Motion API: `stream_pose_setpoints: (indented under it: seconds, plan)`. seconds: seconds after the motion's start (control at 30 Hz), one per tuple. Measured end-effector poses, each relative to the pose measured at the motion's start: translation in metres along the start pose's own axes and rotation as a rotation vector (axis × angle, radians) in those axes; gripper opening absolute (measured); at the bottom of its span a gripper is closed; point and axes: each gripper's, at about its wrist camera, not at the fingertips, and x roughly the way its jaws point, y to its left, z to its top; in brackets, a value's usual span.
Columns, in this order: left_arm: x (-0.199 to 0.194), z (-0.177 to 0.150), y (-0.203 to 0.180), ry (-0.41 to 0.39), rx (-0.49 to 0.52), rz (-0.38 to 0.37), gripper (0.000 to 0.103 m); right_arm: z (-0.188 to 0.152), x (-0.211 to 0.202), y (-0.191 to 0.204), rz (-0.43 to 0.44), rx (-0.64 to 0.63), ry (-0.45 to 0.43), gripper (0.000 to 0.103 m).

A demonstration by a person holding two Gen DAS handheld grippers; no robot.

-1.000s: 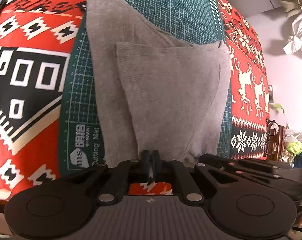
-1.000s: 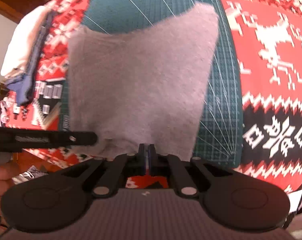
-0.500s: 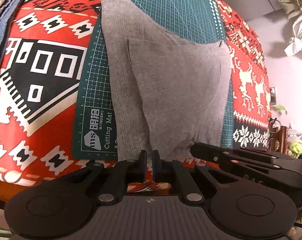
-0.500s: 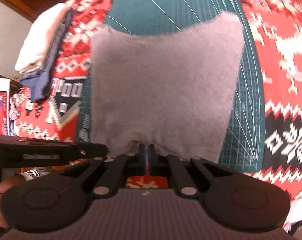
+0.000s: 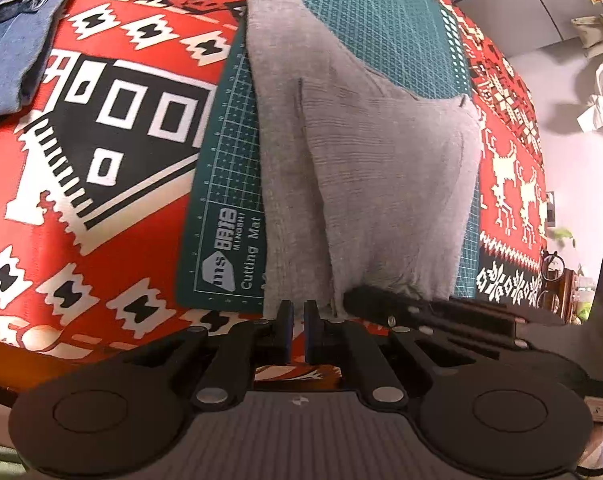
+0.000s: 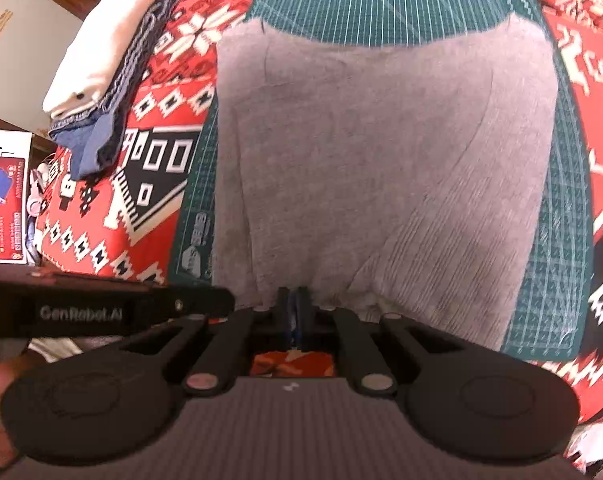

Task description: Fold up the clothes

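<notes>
We pinch the grey garment (image 6: 381, 160) in our right gripper (image 6: 293, 312) while our left gripper (image 5: 294, 320) gapes slightly, empty, so the hem could slide off the cutting mat (image 5: 229, 208).

Folded garment (image 5: 365, 184) spread on cutting mat (image 5: 229, 184), near edge hanging just past the mat's front border. Mat laid on patterned tablecloth (image 5: 101, 152), cloth showing to left, right and in front. Stack of folded clothes (image 6: 101, 68) on the tablecloth at far left, well apart from the mat; printed box (image 6: 3, 204) lower left of that stack, off the table edge. Left gripper (image 5: 295, 322) at the garment's near edge, toward its left part. Right gripper (image 6: 294, 312) at the same near edge, just right of the left one, each tool visible in the other's view. Glasses (image 5: 553, 276) beyond the table at right.
</notes>
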Motion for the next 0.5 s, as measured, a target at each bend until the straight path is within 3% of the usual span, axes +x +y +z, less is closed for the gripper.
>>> stream_pose_setpoints:
  seconds: [0.37,0.5]
  plan:
    - [0.000,-0.006,0.003,0.010,0.009,0.002,0.005,-0.014,0.003,0.009,-0.022,0.014,0.031,0.004]
    - [-0.010,-0.006,0.004,-0.024,0.017,-0.015,0.005,-0.010,-0.010,0.020,0.015,0.005,-0.022,0.004]
